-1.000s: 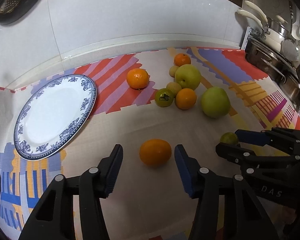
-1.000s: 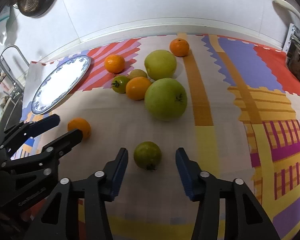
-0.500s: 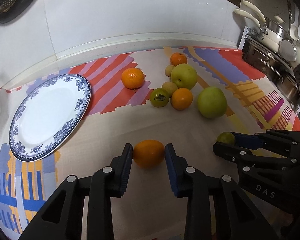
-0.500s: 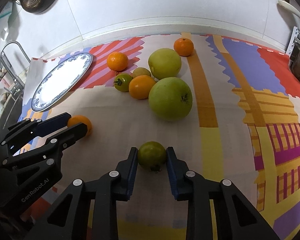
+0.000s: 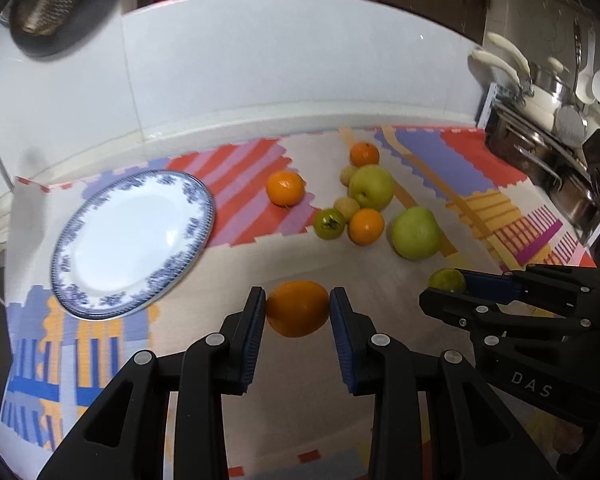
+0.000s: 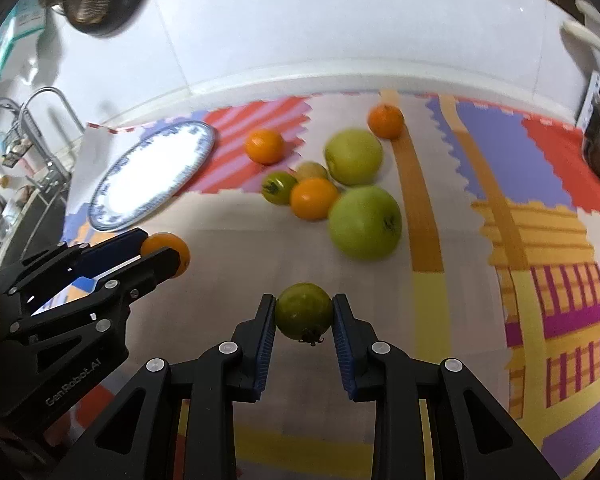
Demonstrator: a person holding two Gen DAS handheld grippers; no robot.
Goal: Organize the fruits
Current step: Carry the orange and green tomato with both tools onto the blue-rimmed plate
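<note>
Left gripper [image 5: 298,312] reaches forward, jaws clamped on an orange [image 5: 297,309]; right gripper [image 6: 304,314] beside it, level, pinches a green tomato [image 6: 304,311] above the mat [image 6: 428,308]

On the counter [image 5: 228,264], a plate [image 5: 132,240] lies at the left and a cluster of fruit [image 5: 364,208] sits to its right, nearer the back wall. In front of the plate, an orange [image 5: 298,314] sits between the fingers of the left hand-held gripper [image 5: 298,312]. Right of it, a tomato [image 6: 304,312] sits between the fingers of the right hand-held gripper [image 6: 304,314].
</note>
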